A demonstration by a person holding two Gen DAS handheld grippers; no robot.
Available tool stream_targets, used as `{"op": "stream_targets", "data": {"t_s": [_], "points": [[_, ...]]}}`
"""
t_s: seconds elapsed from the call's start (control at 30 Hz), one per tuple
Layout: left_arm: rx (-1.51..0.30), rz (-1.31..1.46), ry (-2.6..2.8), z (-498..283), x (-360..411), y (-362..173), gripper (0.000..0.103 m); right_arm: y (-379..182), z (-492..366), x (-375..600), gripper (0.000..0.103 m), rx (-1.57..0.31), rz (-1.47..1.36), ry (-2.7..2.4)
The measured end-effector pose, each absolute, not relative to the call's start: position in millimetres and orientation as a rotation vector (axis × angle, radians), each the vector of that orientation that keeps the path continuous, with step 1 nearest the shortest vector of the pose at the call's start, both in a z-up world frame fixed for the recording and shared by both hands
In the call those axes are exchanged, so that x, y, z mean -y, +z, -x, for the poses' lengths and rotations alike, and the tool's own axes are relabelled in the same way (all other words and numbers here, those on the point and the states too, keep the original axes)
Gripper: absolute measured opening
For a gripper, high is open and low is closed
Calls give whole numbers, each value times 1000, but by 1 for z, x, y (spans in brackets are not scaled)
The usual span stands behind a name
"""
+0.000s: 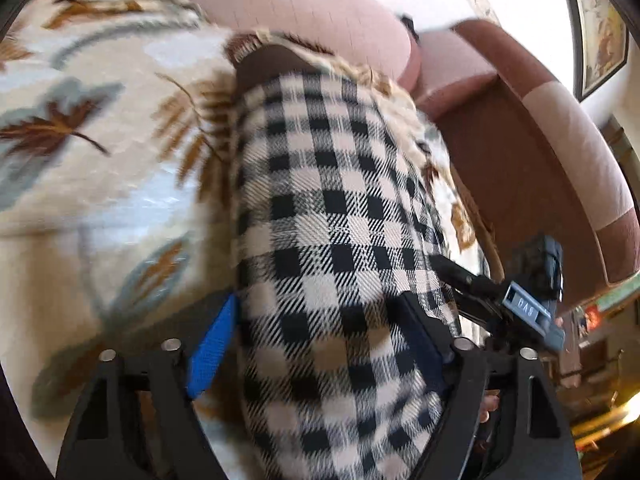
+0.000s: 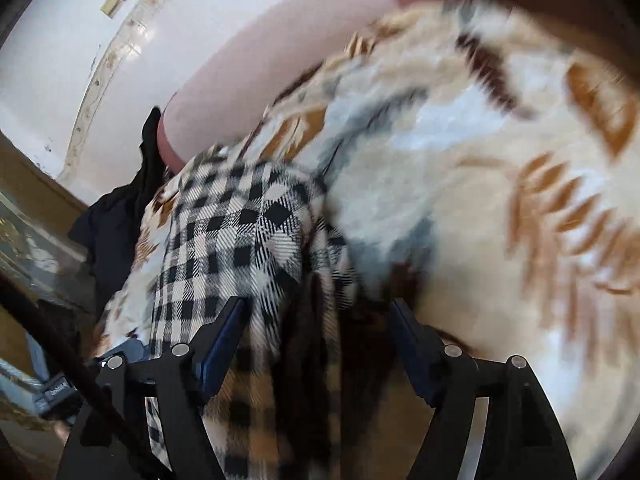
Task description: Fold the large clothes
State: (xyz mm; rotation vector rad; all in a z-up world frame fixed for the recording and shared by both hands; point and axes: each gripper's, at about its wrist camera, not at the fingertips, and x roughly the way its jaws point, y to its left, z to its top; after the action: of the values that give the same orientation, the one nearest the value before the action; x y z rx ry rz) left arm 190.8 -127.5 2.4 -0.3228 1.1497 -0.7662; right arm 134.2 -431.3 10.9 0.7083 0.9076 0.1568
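Note:
A black-and-cream checked garment (image 1: pixel 332 208) lies in a long folded strip on a cream blanket with brown leaves (image 1: pixel 100 140). My left gripper (image 1: pixel 316 344) stands open astride the strip's near end, its blue pad (image 1: pixel 208 356) beside the cloth's left edge. In the right wrist view the same checked garment (image 2: pixel 240 240) runs between the fingers of my right gripper (image 2: pixel 316 332), which is open with bunched cloth lying loose between the pads. The right gripper's body (image 1: pixel 532 308) shows at the garment's right edge in the left wrist view.
The leaf blanket (image 2: pixel 480 200) covers a sofa with pink cushions (image 1: pixel 300 8) and a brown armrest (image 1: pixel 520 160). A black cloth (image 2: pixel 120 220) hangs at the blanket's far edge. A framed picture (image 1: pixel 600 28) hangs on the white wall.

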Motion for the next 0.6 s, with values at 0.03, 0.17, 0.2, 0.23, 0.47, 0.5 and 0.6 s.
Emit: {"op": "stream_targets", "data": {"t_s": [0.03,0.17,0.2,0.23,0.47,0.5,0.6], "points": [[-1180,326,-775,-196,134,-5,85,3,-144,429,77,-922,-745,210],[-1243,399,-770,-207,137,-18,63,-10,-168,420,49,-951,-783,261],[-1232,400,-773,-207,134,-12,58,-4,-172,415,40,-944,-769,255],[-1218,395,-778,-205,132,-7,49,2,-173,410,33,-933,-743,255],[-1090,342,-725,-223,108,47,46,52,-196,371,29,-781,-675,306],[-1082,326,-702,-229,107,49,48,54,-200,366,30,-773,-671,295],[-1126,254,-561,-246,103,34,57,47,-217,352,42,-807,-641,236]]}}
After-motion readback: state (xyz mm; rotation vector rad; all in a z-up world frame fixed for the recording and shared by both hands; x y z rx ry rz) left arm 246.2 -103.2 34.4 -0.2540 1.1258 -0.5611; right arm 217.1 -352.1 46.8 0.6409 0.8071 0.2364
